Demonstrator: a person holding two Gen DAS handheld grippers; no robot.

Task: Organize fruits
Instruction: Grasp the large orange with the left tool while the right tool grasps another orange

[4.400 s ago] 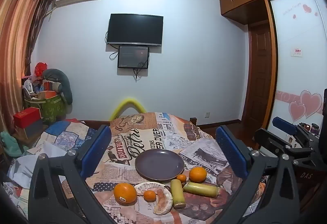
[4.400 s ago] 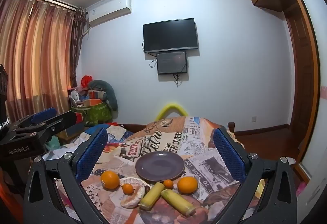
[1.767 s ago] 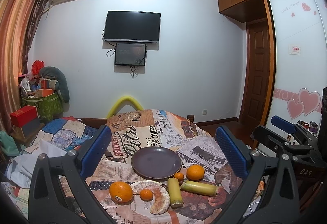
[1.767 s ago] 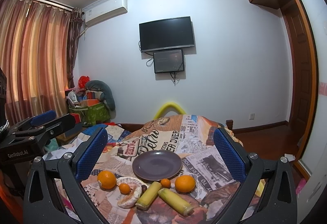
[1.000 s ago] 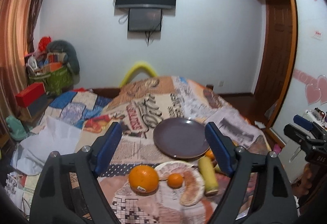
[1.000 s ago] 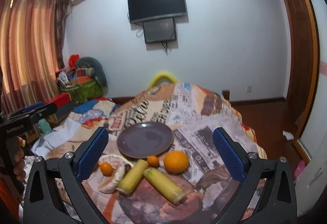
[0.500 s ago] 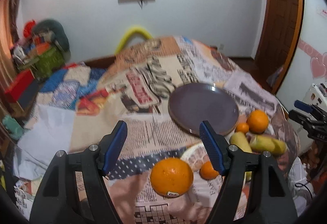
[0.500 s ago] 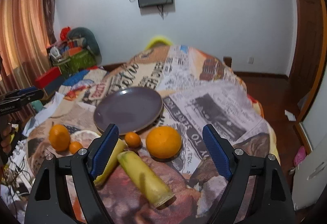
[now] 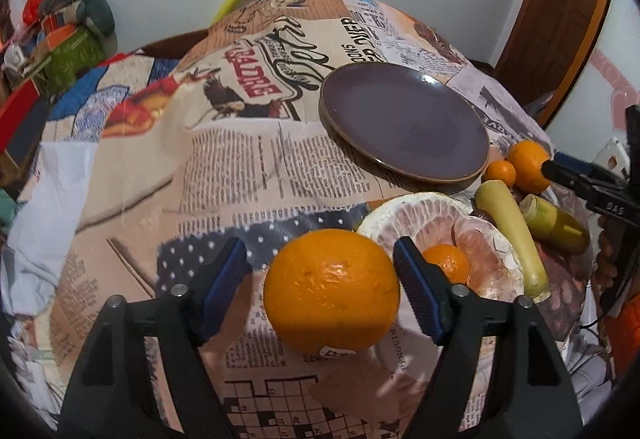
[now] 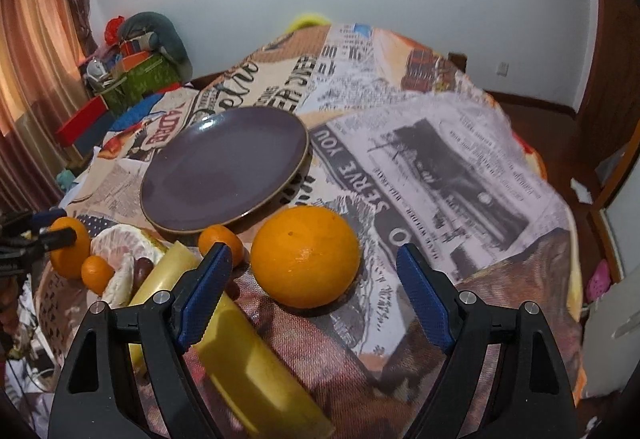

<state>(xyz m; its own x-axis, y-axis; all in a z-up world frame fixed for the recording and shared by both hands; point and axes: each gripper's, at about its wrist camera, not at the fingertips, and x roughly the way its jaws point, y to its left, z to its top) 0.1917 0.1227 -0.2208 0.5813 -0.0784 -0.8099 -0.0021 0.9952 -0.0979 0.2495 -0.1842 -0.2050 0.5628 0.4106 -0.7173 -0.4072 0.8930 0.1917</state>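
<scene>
Left tongs (image 9: 320, 271) open astride the stickered orange (image 9: 331, 291), right tongs (image 10: 312, 279) open around the second orange (image 10: 306, 256) — both fruits just beside the purple plate (image 10: 224, 169).

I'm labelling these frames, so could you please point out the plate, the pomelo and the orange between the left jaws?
plate (image 9: 404, 123), left wrist view, centre of its face.
pomelo (image 9: 416, 215), left wrist view, exposed flesh.
orange (image 9: 332, 285), left wrist view, middle of its peel.
</scene>
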